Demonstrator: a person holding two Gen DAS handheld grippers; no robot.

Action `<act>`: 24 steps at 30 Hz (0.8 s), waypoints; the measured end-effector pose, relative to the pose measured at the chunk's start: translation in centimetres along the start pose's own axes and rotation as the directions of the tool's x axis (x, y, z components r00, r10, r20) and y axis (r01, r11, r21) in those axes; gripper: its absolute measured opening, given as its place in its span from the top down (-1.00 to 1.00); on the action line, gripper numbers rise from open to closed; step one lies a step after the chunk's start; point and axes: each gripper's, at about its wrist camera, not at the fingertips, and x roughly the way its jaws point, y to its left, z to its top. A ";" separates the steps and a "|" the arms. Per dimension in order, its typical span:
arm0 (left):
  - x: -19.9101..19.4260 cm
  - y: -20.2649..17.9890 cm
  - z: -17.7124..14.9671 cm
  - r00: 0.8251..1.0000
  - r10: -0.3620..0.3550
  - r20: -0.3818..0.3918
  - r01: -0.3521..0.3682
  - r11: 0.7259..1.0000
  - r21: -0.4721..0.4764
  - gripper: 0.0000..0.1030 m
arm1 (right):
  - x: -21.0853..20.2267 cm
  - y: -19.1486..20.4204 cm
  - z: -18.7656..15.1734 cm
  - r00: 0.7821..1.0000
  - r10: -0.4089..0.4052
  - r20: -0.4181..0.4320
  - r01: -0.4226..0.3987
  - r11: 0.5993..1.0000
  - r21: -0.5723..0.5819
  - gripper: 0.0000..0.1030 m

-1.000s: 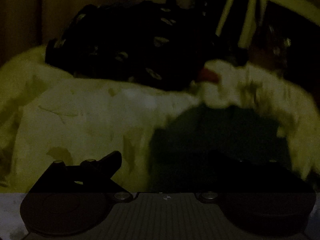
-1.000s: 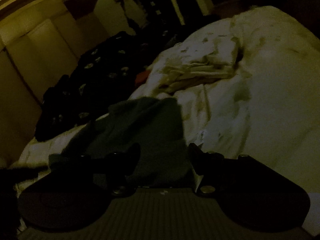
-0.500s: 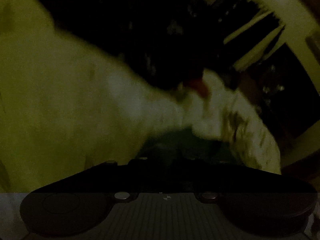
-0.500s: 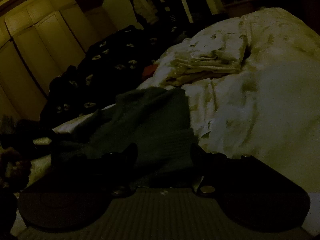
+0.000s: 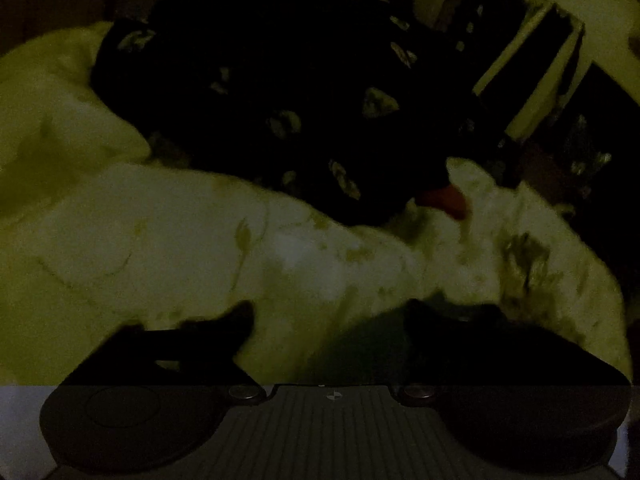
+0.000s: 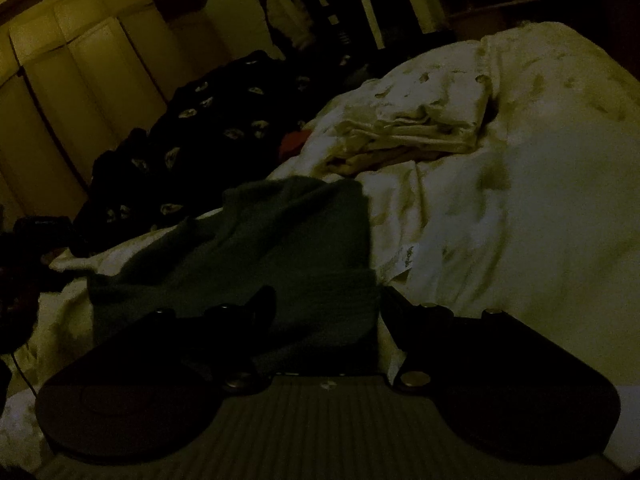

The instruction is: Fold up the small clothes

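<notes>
While the green garment (image 6: 280, 248) lies rumpled on the bed (image 6: 540, 208), we hold both tools parted: right tool (image 6: 326, 304) straddles its near hem, left tool (image 5: 328, 320) its edge. Probably readying a fold.

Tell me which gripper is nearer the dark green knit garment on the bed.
Right. The right gripper sits open over the dark green knit garment; the left gripper is open beside its edge, mostly over the pale bedding.

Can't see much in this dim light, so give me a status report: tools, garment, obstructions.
Both tools open: left tool, right tool. Dark green garment lying rumpled on the white bedding, partly between right tool's fingers, ungripped. Black patterned cloth beyond, not blocking.
</notes>
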 end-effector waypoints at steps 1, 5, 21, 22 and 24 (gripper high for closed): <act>0.4 -0.2 -0.4 1.000 0.000 -0.025 0.000 1.000 0.014 -1.00 | 0.0 0.0 -0.1 1.000 -0.002 -0.002 0.002 1.000 -0.003 -0.24; 2.0 0.1 -0.7 0.991 -0.070 -0.115 0.068 0.997 -0.024 -1.00 | 0.2 0.2 -0.1 1.000 -0.003 -0.006 0.003 1.000 -0.018 -0.25; 3.3 3.3 0.9 0.996 0.091 0.012 -0.090 0.994 -0.058 -0.48 | 1.7 -0.4 1.3 0.998 0.041 -0.042 -0.042 0.999 -0.028 -0.24; 3.0 3.3 0.7 0.997 0.082 0.014 -0.081 0.995 -0.063 -0.58 | 1.9 -0.3 1.3 0.998 0.039 -0.044 -0.041 0.999 -0.036 -0.24; 1.6 3.0 0.4 0.997 0.068 0.029 -0.066 0.996 -0.054 -0.96 | 2.2 0.0 1.3 0.998 0.050 -0.048 -0.052 0.997 -0.059 -0.24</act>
